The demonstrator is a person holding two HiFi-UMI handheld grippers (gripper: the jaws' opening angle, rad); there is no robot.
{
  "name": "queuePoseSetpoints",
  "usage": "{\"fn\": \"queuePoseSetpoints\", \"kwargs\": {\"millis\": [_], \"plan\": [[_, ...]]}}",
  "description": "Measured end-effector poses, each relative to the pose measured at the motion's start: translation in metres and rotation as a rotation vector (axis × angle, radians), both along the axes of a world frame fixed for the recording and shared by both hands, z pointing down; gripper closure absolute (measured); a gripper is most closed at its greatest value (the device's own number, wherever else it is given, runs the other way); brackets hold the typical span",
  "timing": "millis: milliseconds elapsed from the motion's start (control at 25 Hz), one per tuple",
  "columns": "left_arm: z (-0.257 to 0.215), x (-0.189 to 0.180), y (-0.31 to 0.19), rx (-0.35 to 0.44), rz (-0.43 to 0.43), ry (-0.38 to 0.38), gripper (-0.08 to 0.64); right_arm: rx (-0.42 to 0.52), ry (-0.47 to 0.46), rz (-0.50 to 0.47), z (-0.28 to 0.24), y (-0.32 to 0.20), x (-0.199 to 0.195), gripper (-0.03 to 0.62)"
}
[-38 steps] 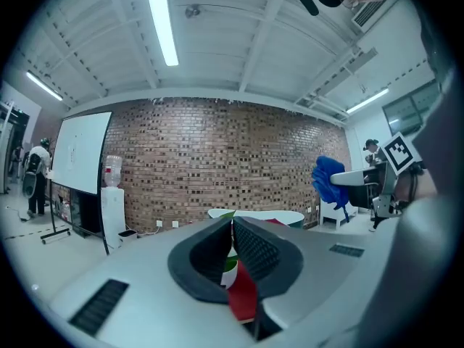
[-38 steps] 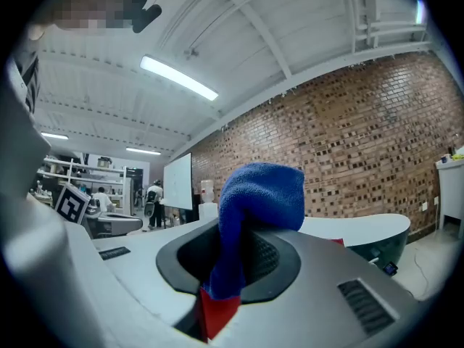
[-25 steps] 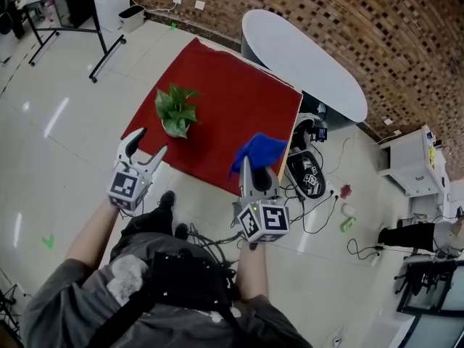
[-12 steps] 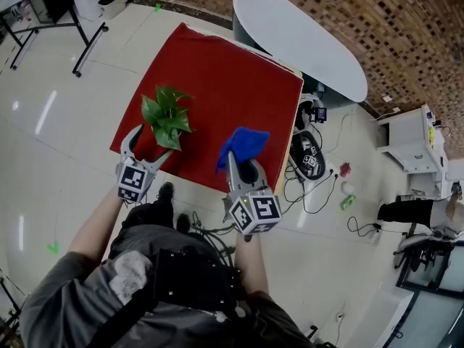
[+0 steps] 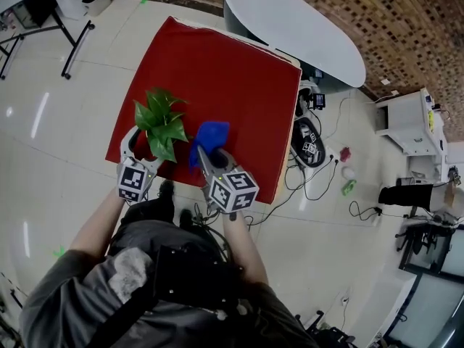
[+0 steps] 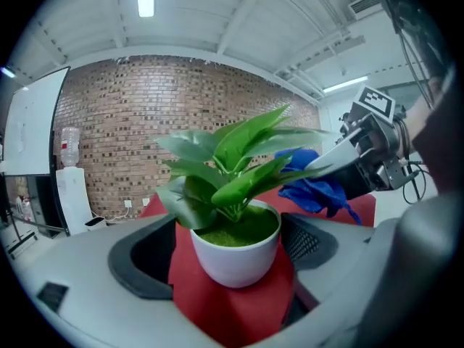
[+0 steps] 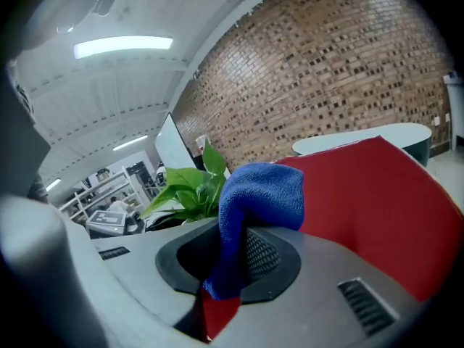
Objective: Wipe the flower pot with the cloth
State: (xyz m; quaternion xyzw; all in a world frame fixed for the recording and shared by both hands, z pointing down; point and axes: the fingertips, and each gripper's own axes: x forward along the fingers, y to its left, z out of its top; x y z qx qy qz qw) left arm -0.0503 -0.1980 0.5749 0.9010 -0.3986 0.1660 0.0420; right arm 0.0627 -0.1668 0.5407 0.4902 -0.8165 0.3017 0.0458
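Note:
A white flower pot [image 6: 235,256] with a green leafy plant [image 5: 161,125] stands near the front left edge of the red-covered table [image 5: 232,71]. My left gripper [image 5: 143,149] reaches in from the table edge. Its jaws have just been opening and now stand wide on either side of the pot, with red cover showing in the gap. My right gripper [image 5: 205,154] is shut on a blue cloth [image 7: 254,201], which bunches above the jaws. The cloth [image 5: 210,136] hangs just right of the leaves, apart from the pot.
A white oval table [image 5: 297,27] stands behind the red one. Cables and black equipment [image 5: 308,151] lie on the floor to the right, near a white cabinet [image 5: 406,122]. A black stand's legs [image 5: 72,42] are at the far left.
Both grippers came down and in towards the plant. The left gripper's jaws now flank the pot. The right gripper carried the blue cloth leftwards, up beside the leaves.

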Motion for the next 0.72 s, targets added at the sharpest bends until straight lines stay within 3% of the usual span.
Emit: {"fn": "queuePoseSetpoints", "kwargs": {"millis": [200, 720], "plan": [[0.002, 0.002, -0.006, 0.033, 0.049, -0.037, 0.104, -0.024, -0.071, -0.062, 0.014, -0.022, -0.031, 0.515], [0.006, -0.003, -0.015, 0.017, 0.098, 0.032, 0.118, -0.133, -0.150, -0.016, 0.052, -0.049, -0.056, 0.515]]}}
